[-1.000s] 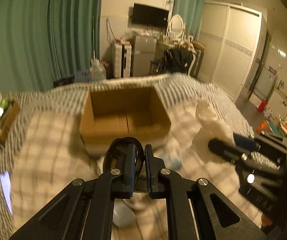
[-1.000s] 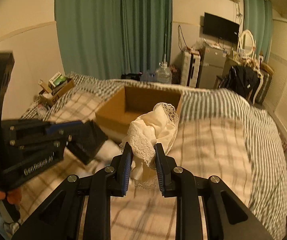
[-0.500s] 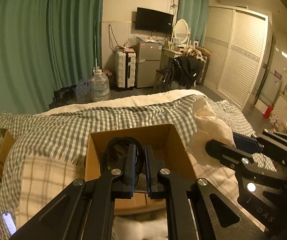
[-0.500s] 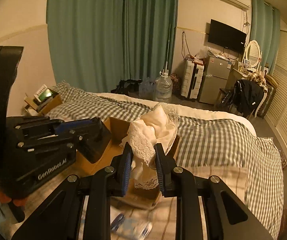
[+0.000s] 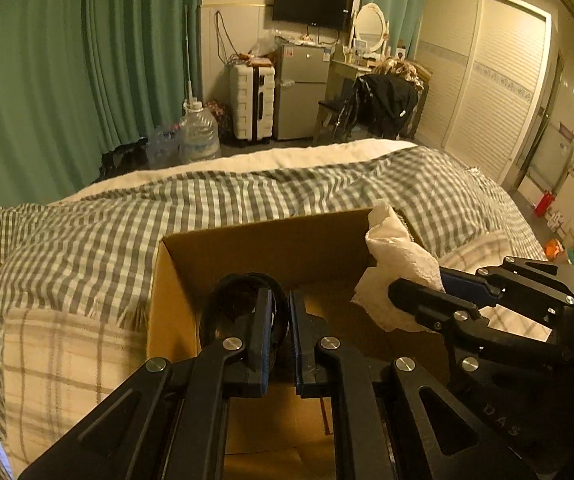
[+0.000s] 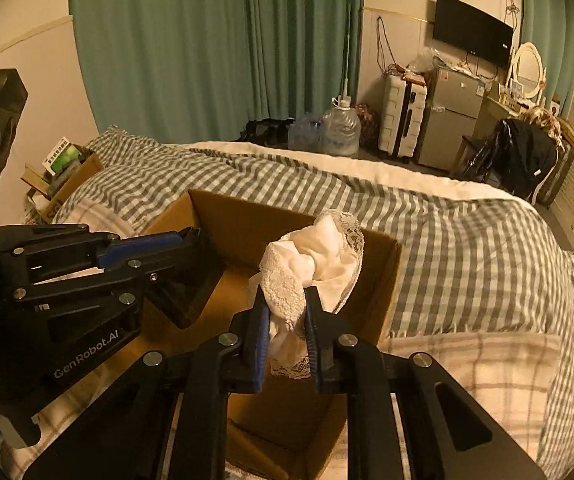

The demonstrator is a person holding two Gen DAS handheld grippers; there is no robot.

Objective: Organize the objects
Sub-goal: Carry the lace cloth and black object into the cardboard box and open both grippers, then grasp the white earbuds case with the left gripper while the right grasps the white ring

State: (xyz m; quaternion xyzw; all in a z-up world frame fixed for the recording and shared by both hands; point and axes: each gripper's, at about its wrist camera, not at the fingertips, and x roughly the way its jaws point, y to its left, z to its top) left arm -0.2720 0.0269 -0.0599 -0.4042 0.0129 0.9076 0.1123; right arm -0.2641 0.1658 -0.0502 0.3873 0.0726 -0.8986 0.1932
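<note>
An open brown cardboard box (image 5: 271, 240) stands on the checked bed; it also shows in the right wrist view (image 6: 231, 216). My left gripper (image 5: 281, 300) is shut on a black coiled cable (image 5: 223, 304) and holds it over the box's inside. My right gripper (image 6: 285, 308) is shut on a white lace cloth (image 6: 319, 256) and holds it over the box's right side. The cloth (image 5: 399, 268) and right gripper (image 5: 419, 296) show at the right of the left wrist view. The left gripper (image 6: 191, 248) shows at the left of the right wrist view.
The bed has a grey checked blanket (image 5: 87, 248) and a cream plaid cover (image 6: 487, 368). A small carton with books (image 6: 63, 172) sits at the bed's left. Beyond the bed are water bottles (image 5: 199, 132), a white suitcase (image 5: 251, 100) and a fridge (image 5: 299, 88).
Both grippers have moved forward and down over the box, each still holding its item. The box now sits directly under the fingers, much closer than a second ago.
</note>
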